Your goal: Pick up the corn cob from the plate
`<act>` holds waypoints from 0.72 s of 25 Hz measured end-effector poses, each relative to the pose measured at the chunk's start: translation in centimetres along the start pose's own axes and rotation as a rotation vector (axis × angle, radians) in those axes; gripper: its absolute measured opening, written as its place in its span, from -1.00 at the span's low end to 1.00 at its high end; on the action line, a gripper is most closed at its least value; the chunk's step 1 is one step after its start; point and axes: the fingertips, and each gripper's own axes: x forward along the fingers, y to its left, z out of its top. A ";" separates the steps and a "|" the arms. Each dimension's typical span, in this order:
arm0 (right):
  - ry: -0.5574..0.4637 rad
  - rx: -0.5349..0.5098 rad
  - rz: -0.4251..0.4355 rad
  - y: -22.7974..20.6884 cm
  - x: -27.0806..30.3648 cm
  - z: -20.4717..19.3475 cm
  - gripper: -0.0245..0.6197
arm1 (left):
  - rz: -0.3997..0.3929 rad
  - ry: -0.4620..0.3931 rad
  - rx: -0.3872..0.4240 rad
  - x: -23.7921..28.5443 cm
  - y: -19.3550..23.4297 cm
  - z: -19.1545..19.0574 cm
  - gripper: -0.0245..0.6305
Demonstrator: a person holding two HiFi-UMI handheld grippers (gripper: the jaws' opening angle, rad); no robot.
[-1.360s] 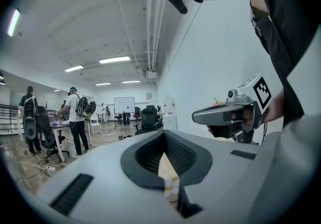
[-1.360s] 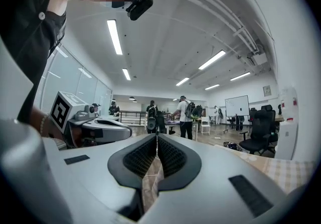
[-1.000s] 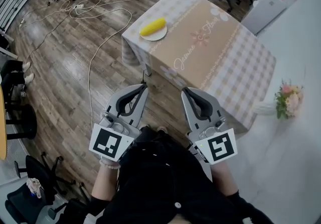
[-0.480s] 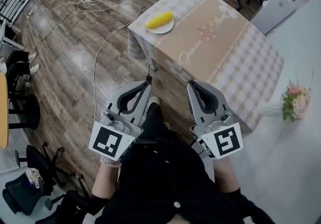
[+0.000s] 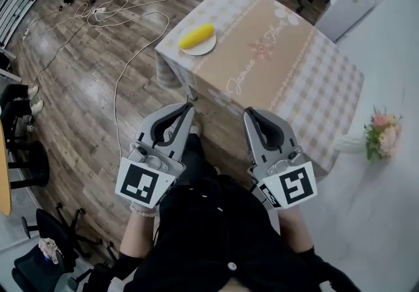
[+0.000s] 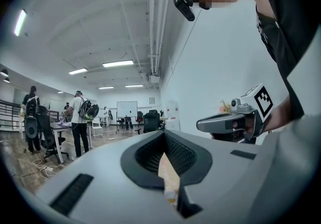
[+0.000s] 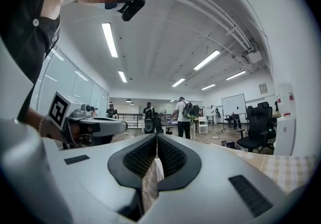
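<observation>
Now | left gripper (image 5: 189, 107) fingers (image 6: 146, 157) together, empty | right gripper (image 5: 247, 112) likewise (corn cob (image 5: 197, 36) well apart)

Head view looks steeply down onto the left gripper (image 5: 189, 107), right gripper (image 5: 247, 112) and table (image 5: 288, 68) ahead. Each gripper view looks level, close along its own jaws, catching the other gripper.

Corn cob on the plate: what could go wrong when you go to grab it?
The corn cob is round and its plate sits near the corner of the table, so a clumsy nudge might roll it off.
The left gripper and right gripper are both shut; they must open first or they'd just bump it.
A cable lies on the floor nearby; feet might catch it.
</observation>
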 end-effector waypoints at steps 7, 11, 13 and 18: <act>0.003 -0.008 -0.006 1.7 4.1 -0.5 -0.79 | -0.013 0.001 -0.020 -0.5 4.0 -1.8 -0.90; 0.019 -0.010 -0.012 0.4 7.2 -0.5 -0.79 | -0.030 0.002 -0.018 1.9 6.8 -1.7 -0.89; 0.023 -0.008 -0.024 -0.5 8.7 -0.4 -0.79 | -0.041 0.001 -0.014 3.2 8.2 -1.6 -0.89; 0.031 -0.005 -0.058 -2.6 12.6 0.3 -0.79 | -0.080 0.005 0.002 6.3 11.8 -1.2 -0.89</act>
